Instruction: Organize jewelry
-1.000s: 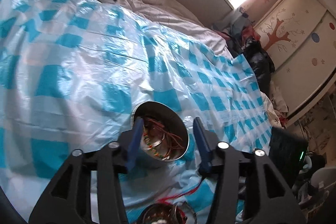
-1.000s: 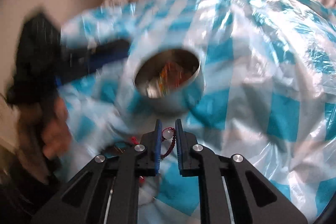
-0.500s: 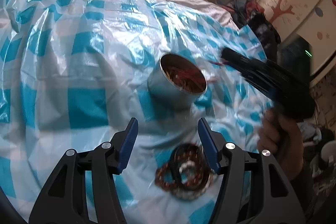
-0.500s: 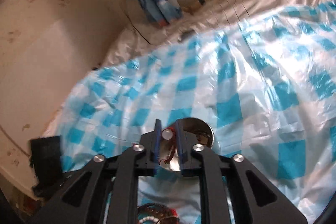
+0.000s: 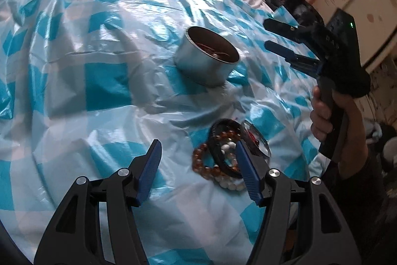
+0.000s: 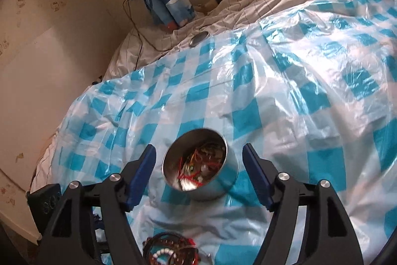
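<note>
Left gripper: jaws wide apart, holding nothing, above the bracelet pile.
Right gripper: jaws spread wide, empty, hovering by the tin.
Tin: upright, mouth up, red cords inside, on the checkered sheet.
Bracelet pile: flat on the sheet, near the tin, no clear long axis.

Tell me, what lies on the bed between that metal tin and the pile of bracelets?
Nothing but wrinkled blue-checked plastic sheet. In the left wrist view the stretch from the tin down to the bracelets is bare.
</note>
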Demonstrator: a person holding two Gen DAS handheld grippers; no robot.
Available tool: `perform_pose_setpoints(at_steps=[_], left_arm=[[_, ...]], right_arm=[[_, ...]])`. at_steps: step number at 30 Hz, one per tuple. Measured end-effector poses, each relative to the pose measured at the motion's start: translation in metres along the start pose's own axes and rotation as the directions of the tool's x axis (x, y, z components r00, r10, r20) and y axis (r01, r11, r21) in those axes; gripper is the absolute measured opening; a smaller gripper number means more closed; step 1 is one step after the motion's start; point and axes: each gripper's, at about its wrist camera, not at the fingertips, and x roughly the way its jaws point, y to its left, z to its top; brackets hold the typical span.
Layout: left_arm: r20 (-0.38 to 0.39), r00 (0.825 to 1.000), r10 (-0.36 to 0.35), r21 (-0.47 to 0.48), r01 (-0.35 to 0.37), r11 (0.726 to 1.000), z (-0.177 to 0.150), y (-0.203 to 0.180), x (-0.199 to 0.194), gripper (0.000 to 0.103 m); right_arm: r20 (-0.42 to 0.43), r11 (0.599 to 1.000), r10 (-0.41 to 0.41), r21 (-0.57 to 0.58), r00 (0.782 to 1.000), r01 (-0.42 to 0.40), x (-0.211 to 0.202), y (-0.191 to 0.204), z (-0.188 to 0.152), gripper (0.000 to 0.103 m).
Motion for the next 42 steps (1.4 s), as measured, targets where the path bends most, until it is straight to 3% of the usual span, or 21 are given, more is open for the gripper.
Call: perform_pose_setpoints(at_steps=[7,13,19,20,24,26,28,31,34,35,37,42], left_arm=[[-0.006,0.999,0.039,0.056,-0.039,0.998,-0.001,-0.015,0.021,0.058],[-0.011,1.0,0.011,0.06,-0.011,0.998,0.004,-0.022,0.032,0.059],[-0.034,0.999,-0.013,0.02,0.013,1.0,0.006,-0.019,0.045,0.058],[-0.031,0.999,-0.018,0.01,0.018,1.0,0.007,-0.017,0.045,0.056],[-0.045,0.999,-0.005,0.0,0.005,1.0,0.007,-0.015,0.049,0.023],[-0.049,0.999,0.007,0.008,-0.007,1.0,0.007,-0.015,0.051,0.015],[-0.044,0.999,0.011,0.014,-0.01,1.0,0.007,-0.017,0.051,0.013],[-0.042,0.999,0.01,0.02,-0.009,1.0,0.01,-0.017,0.049,0.012],[-0.037,0.999,0.003,0.026,-0.002,1.0,0.01,-0.017,0.046,0.012],[-0.034,0.999,0.0,0.025,0.001,1.0,0.011,-0.017,0.045,0.012],[-0.027,1.0,-0.005,0.025,0.005,1.0,0.013,-0.016,0.042,0.011],[-0.015,1.0,-0.015,0.015,0.015,1.0,0.017,-0.015,0.037,0.011]], right_arm=[[-0.064,0.999,-0.008,-0.054,0.998,0.005,-0.009,0.0,-0.018,0.075],[-0.14,0.994,-0.028,-0.107,0.99,0.013,-0.011,-0.001,-0.033,0.075],[-0.304,0.973,0.011,-0.215,0.953,-0.08,-0.005,0.008,-0.062,0.077],[-0.331,0.959,0.012,-0.264,0.943,-0.105,-0.004,0.015,-0.072,0.077],[-0.384,0.908,0.021,-0.379,0.923,-0.179,-0.003,0.034,-0.098,0.077],[-0.386,0.89,0.009,-0.417,0.922,-0.183,-0.001,0.043,-0.106,0.077],[-0.369,0.876,-0.046,-0.461,0.928,-0.139,0.004,0.045,-0.111,0.077],[-0.381,0.879,-0.089,-0.465,0.92,-0.107,0.018,0.041,-0.115,0.081],[-0.395,0.898,-0.058,-0.421,0.917,-0.124,0.023,0.031,-0.113,0.082],[-0.395,0.902,-0.052,-0.413,0.917,-0.127,0.023,0.029,-0.111,0.08],[-0.403,0.909,-0.02,-0.389,0.915,-0.151,0.02,0.028,-0.109,0.057],[-0.393,0.909,0.023,-0.375,0.919,-0.183,0.011,0.031,-0.102,0.056]])
